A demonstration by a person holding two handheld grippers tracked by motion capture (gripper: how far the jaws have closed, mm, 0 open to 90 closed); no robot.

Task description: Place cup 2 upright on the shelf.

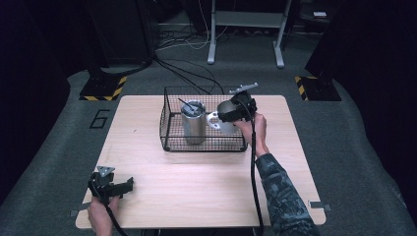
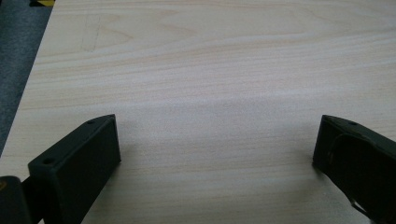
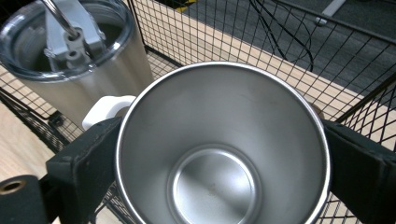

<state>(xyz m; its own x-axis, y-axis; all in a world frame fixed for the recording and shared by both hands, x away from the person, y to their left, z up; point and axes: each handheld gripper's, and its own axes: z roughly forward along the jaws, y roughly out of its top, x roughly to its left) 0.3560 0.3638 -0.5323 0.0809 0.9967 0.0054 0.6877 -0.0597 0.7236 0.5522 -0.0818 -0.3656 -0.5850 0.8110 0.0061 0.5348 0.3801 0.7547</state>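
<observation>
A black wire basket stands at the middle back of the wooden table. In its left half is a steel tumbler with a clear lid and a straw, upright. My right gripper is shut on a steel mug with a white handle, held over the basket's right half. In the right gripper view the mug opens towards me between the jaws, its handle next to the tumbler. My left gripper rests open at the near left corner, with bare wood between its fingers.
Basket mesh rises behind and beside the mug. Beyond the table are grey carpet, loose cables, a metal stand's legs and two hazard-striped bases. The table's left edge lies close to my left gripper.
</observation>
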